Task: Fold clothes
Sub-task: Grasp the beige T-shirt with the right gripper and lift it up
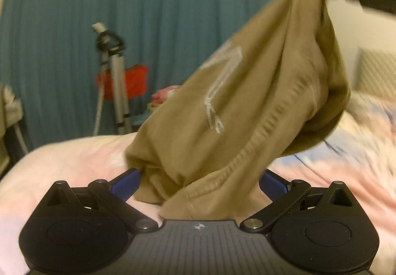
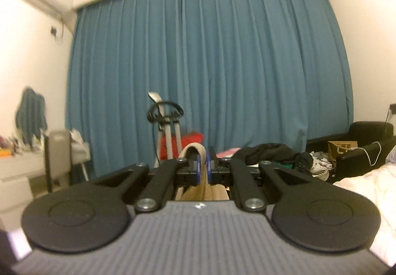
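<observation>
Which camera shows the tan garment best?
Left wrist: the tan garment fills the frame, hanging over the bed. Right wrist shows only a fold pinched in the right claw.

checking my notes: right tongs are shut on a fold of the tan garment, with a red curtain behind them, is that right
Not quite: the curtain is teal blue, not red, as the right wrist view shows. The rest holds: the right tongs are shut on a fold of the tan garment.
</observation>
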`<state>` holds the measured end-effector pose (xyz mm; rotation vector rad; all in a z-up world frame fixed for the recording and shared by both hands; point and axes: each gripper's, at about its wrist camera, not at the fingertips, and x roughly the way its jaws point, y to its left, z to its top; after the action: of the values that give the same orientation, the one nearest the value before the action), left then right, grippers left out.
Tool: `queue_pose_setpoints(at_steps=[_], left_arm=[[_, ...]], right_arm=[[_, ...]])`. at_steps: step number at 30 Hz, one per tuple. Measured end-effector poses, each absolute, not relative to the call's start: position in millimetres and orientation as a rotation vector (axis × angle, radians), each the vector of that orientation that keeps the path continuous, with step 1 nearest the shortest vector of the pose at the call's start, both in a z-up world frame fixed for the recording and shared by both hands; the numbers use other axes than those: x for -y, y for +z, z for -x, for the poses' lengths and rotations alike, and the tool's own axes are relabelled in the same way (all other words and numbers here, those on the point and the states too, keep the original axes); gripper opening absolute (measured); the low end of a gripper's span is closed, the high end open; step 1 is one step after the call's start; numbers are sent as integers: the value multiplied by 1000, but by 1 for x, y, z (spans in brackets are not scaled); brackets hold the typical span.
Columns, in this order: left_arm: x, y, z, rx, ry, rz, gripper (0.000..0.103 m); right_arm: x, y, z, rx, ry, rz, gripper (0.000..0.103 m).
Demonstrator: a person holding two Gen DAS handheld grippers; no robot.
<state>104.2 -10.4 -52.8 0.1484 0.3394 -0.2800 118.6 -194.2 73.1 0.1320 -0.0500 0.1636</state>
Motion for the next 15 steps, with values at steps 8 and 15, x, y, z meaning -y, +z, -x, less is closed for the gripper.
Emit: queue_pose_setpoints(at_steps=[8, 15], left_arm=[[70, -71, -53, -341, -423, -344, 103], [114, -97, -49, -255, -347, -473, 100]], right_arm=[[238, 44, -75, 9, 152, -203, 8], [272, 17, -76, -82, 120, -333, 8]])
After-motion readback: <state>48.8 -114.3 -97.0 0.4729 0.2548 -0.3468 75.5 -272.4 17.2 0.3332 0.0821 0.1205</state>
